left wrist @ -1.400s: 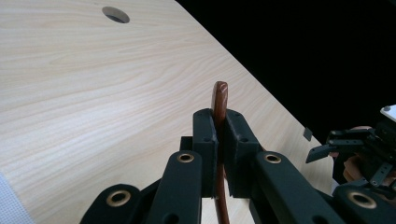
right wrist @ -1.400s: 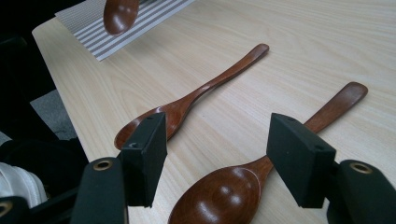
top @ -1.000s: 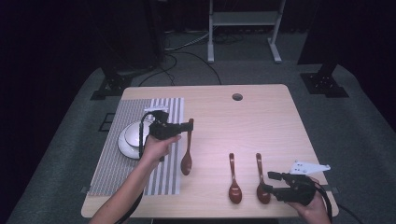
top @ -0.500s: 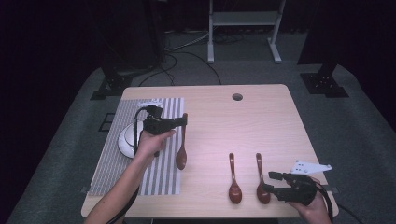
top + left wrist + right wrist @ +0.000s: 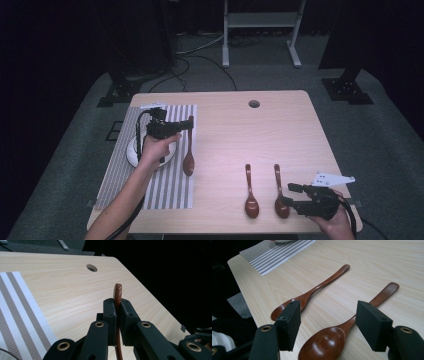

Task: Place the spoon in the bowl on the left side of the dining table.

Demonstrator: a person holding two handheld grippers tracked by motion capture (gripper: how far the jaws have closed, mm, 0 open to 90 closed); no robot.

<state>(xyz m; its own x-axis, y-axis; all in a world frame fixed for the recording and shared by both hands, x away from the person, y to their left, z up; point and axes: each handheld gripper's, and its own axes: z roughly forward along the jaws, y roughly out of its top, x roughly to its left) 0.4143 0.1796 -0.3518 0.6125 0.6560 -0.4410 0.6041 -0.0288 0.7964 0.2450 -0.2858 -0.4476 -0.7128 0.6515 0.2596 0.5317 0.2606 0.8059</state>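
While the left gripper [image 5: 189,123] squeezes a brown spoon [image 5: 189,150] by its handle over the striped mat [image 5: 125,185], two more spoons lie on the table [image 5: 280,125]. The right gripper [image 5: 325,322] has its jaws wide apart, one on each side of the nearest spoon [image 5: 329,342].

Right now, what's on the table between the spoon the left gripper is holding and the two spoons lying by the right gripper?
Nothing: in the high view, bare tabletop separates the held spoon from the two spoons near the right gripper.

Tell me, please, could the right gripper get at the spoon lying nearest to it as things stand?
Probably yes: the right gripper has its jaws open to either side of the nearest spoon, with nothing between them and it.
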